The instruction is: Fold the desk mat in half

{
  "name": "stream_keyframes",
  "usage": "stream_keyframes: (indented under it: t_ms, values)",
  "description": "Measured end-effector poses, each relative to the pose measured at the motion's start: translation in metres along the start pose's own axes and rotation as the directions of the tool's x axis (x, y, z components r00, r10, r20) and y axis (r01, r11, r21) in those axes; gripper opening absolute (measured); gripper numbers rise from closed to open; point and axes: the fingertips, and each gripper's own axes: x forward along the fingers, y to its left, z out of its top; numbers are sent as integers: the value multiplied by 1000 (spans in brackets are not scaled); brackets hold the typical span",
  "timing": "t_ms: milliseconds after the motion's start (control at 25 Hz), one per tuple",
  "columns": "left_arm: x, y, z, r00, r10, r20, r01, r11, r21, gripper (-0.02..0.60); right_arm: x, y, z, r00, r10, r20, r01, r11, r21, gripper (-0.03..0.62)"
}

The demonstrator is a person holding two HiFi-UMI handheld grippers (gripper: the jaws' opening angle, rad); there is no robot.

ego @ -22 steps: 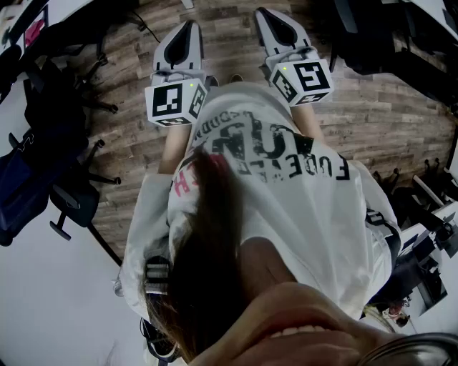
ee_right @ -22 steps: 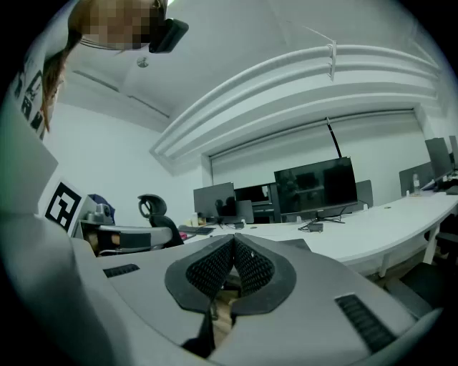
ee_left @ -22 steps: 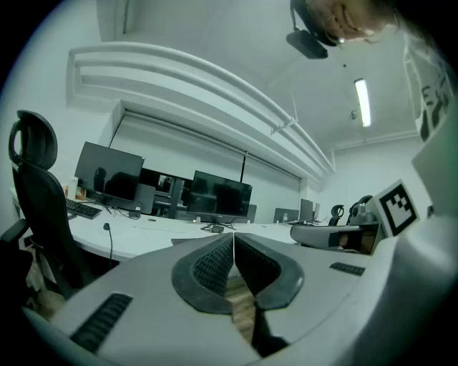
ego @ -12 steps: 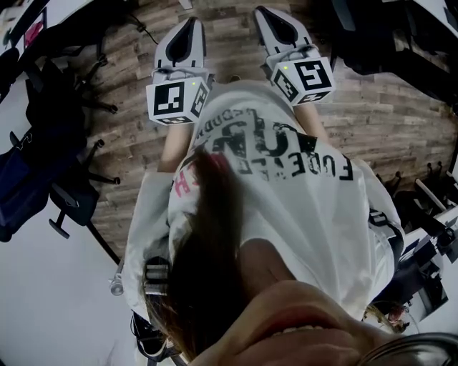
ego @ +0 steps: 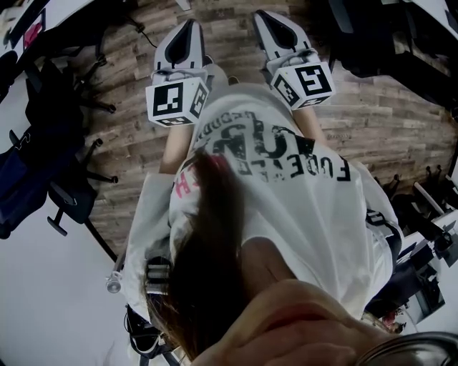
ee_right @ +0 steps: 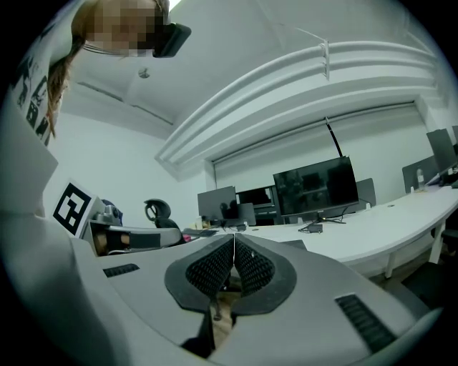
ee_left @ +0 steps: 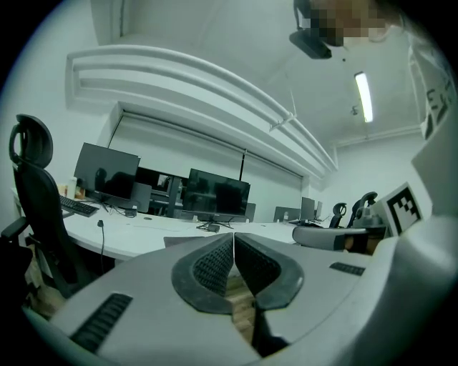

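No desk mat shows in any view. In the head view my left gripper [ego: 190,27] and right gripper [ego: 268,17] are held side by side in front of the person's white printed shirt [ego: 286,179], above a wooden floor [ego: 132,139]. Each carries its marker cube. In the left gripper view the left gripper [ee_left: 233,236] has its ribbed pads pressed together with nothing between them. The right gripper [ee_right: 234,238] in its own view is shut and empty too. Both point level across an office room.
A long white desk [ee_left: 136,234] with dark monitors [ee_left: 215,194] runs across both gripper views, the same desk [ee_right: 379,227] and a monitor [ee_right: 315,184] to the right. A black office chair [ee_left: 36,207] stands near left. Chair bases [ego: 68,196] and a dark bag [ego: 18,189] sit on the floor.
Both grippers stay shut and in nearly the same place. The head view has drifted slightly, and a small bottle at the lower left edge shows further in.
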Motion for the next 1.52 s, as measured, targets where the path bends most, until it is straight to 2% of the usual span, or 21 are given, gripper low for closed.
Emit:
stream_keyframes:
  t_ms: [200,360,440,560,800,1040,1240,1520]
  values:
    - [13,0,0,999,-52,-12,52,999,-1,6,13,-3,-4,999,26,-33,-25,999,23,1]
    - [34,8,0,997,-74,-26,74,997,7,6,30,-14,-3,998,20,-62,-23,999,-47,0]
    - [46,17,1,996,-79,-34,79,997,-4,6,41,-23,1,998,3,-55,-6,999,-51,0]
    - [63,34,6,996,-83,-37,81,996,-44,6,60,-33,6,999,-13,-51,11,999,-35,0]
    - [100,79,25,995,-91,-31,89,994,-62,5,108,-42,22,999,-41,-34,40,999,-34,0]
    - [123,127,30,993,-115,-19,112,987,-115,5,160,-42,9,993,-48,-104,43,998,-42,0]
    - [139,154,33,992,-127,-16,124,983,-132,5,191,-45,4,991,-71,-110,69,997,-23,0]
    - [148,180,26,994,-103,-33,96,982,-163,5,208,-49,-1,987,-93,-131,92,996,-16,0]
